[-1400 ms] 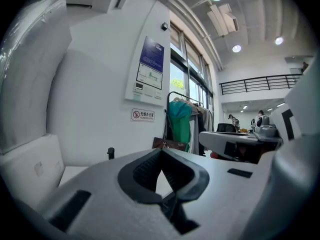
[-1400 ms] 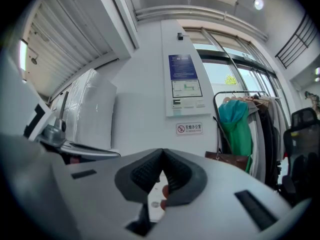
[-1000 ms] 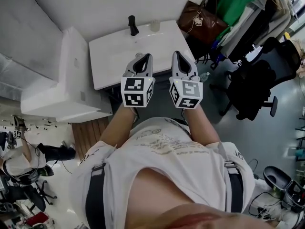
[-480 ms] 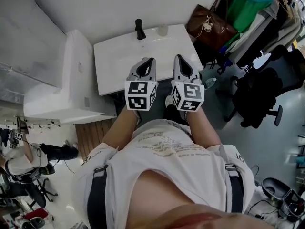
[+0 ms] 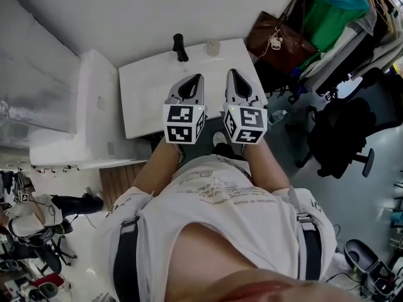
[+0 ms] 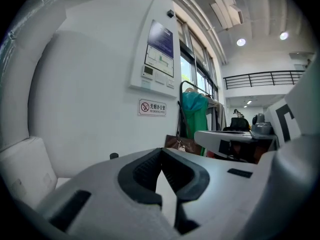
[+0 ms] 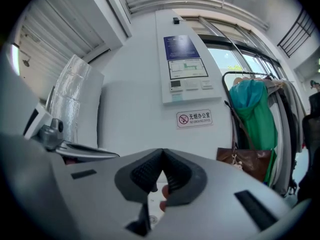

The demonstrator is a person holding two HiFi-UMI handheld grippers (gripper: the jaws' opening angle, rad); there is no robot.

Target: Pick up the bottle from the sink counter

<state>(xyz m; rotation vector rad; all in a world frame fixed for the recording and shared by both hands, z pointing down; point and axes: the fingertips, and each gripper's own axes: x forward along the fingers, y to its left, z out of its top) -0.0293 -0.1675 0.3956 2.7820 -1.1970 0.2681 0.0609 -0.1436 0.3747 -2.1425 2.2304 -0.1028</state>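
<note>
**Head view:** we hold left gripper [image 5: 192,83] and right gripper [image 5: 236,82] side by side, near level, pointing to 12 o'clock over near edge of white sink counter [image 5: 141,99].
- One bottle [image 5: 213,47]: small, clear, upright at counter's back edge, 12 o'clock of both grippers, well apart.
- One black faucet [image 5: 180,48] at bottle's 9 o'clock.
- One brown bag [image 5: 277,39] at 2 o'clock.
- One black office chair [image 5: 343,128] at 3 o'clock.

**Left gripper view:** jaws pressed together, nothing between. One no-smoking sign [image 6: 152,107] on white wall.

**Right gripper view:** jaws pressed together, nothing pinched.
</note>
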